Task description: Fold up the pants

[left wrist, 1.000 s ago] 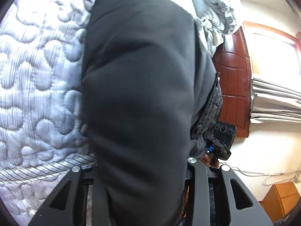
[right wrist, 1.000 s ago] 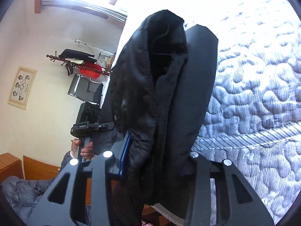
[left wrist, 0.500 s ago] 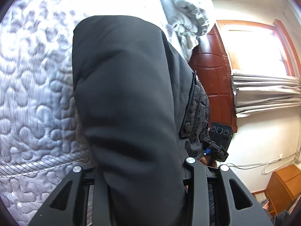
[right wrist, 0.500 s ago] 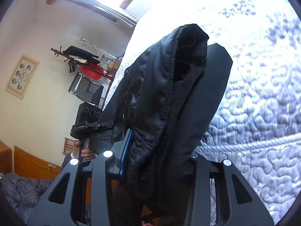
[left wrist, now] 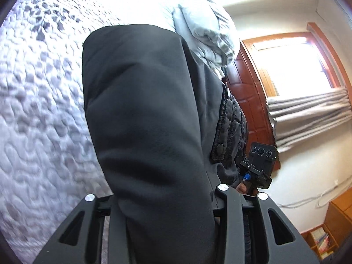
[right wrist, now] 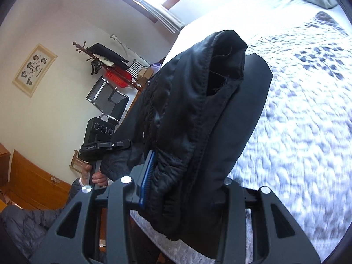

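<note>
Now both tools are lifting: the left tool (left wrist: 167, 200) and the right tool (right wrist: 176, 182), each clamped partway on the black pants (left wrist: 143, 121), have risen off the bed (left wrist: 44, 110), so the pants hang between them, ready to fold over. Only the right view shows the bunched waistband ahead; only the left shows smooth cloth and a snap pocket to the right.
</note>
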Motion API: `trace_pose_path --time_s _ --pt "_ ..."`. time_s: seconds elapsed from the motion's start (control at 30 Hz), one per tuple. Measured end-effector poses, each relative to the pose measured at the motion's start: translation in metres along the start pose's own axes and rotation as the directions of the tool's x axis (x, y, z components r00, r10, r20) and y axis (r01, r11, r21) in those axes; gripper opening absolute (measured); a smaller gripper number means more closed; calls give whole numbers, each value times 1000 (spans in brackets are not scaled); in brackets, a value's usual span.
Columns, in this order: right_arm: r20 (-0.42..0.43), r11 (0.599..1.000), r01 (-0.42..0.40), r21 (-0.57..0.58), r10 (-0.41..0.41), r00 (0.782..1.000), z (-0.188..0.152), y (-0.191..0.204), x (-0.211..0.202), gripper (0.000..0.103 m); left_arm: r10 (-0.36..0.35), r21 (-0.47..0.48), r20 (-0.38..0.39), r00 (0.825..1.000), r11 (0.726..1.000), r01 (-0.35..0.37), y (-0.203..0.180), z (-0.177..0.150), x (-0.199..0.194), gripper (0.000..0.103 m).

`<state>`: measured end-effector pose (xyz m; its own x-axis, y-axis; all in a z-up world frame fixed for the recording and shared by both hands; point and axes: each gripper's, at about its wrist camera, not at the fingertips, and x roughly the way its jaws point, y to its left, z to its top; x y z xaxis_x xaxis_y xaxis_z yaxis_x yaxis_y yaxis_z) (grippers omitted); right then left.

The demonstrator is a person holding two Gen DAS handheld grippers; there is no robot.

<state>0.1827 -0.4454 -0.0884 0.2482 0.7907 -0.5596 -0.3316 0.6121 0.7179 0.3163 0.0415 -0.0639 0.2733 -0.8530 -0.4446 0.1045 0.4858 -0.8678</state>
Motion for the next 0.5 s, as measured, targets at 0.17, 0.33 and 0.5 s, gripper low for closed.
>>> trace_pose_path --time_s 0.17,0.33,0.5 --pt "-25 1000 -17 22 18 1000 36 -15 22 38 54 -43 53 997 998 -52 25 41 8 37" --pt "-58 998 -35 54 38 998 57 -29 38 38 102 -73 75 992 993 -96 53 72 24 37" --pt "-106 995 -35 97 46 993 63 -53 60 38 137 -121 59 989 984 -129 84 83 44 39"
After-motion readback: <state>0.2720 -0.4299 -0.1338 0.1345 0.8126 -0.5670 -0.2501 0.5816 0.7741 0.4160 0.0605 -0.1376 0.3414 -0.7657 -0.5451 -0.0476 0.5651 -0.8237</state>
